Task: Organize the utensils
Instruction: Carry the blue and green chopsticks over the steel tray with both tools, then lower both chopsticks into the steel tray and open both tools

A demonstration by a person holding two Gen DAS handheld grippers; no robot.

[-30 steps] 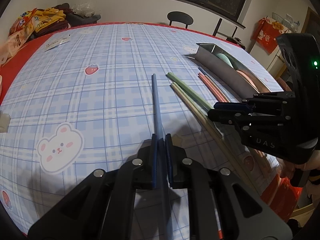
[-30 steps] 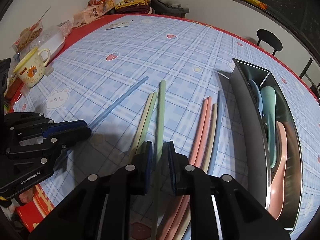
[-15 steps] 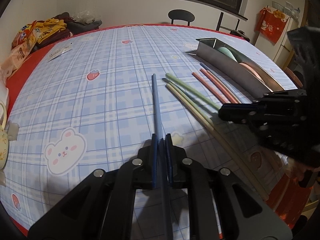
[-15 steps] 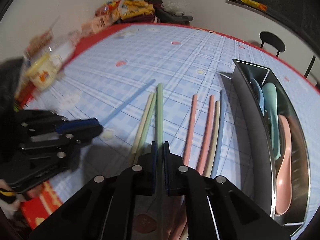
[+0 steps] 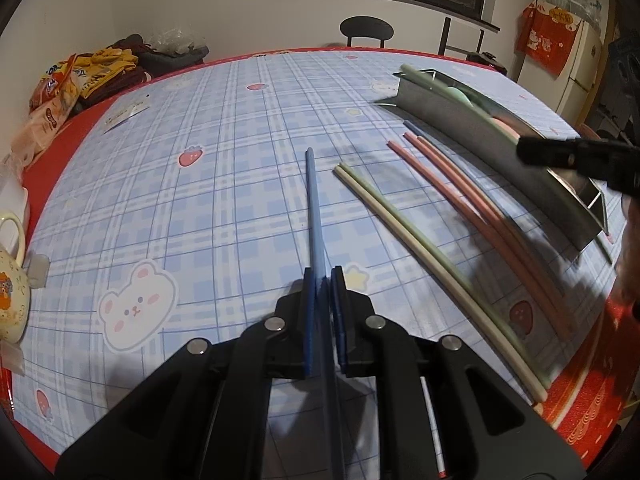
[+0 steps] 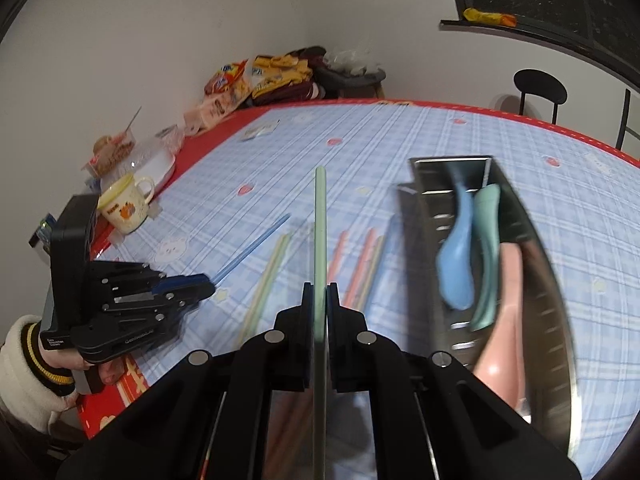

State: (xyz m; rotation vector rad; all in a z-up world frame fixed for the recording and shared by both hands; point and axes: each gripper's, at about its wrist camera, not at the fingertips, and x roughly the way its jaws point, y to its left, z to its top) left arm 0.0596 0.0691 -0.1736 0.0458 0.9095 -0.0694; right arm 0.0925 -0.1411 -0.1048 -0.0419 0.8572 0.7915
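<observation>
My left gripper (image 5: 321,276) is shut on a blue chopstick (image 5: 314,208) that points away over the checked tablecloth. The right wrist view shows the same left gripper (image 6: 200,286) at the left, still holding the blue chopstick (image 6: 256,246). My right gripper (image 6: 318,292) is shut on a pale green chopstick (image 6: 320,216), held above the table. In the left wrist view that green chopstick (image 5: 452,90) slants over the metal tray (image 5: 472,132), with the right gripper (image 5: 560,152) at the right edge. A cream and green pair (image 5: 400,232) and pink chopsticks (image 5: 460,196) lie on the cloth.
The metal tray (image 6: 536,248) holds a blue spoon (image 6: 456,264), a green spoon (image 6: 486,256) and a pink spoon (image 6: 504,320). A yellow cup (image 6: 124,204) and snack bags (image 6: 240,80) sit along the left table edge. A black chair (image 6: 540,88) stands beyond the far edge.
The right gripper shut on the green chopstick, lifted it off the cloth and carried it toward the tray. The left gripper kept its hold on the blue chopstick and barely moved.
</observation>
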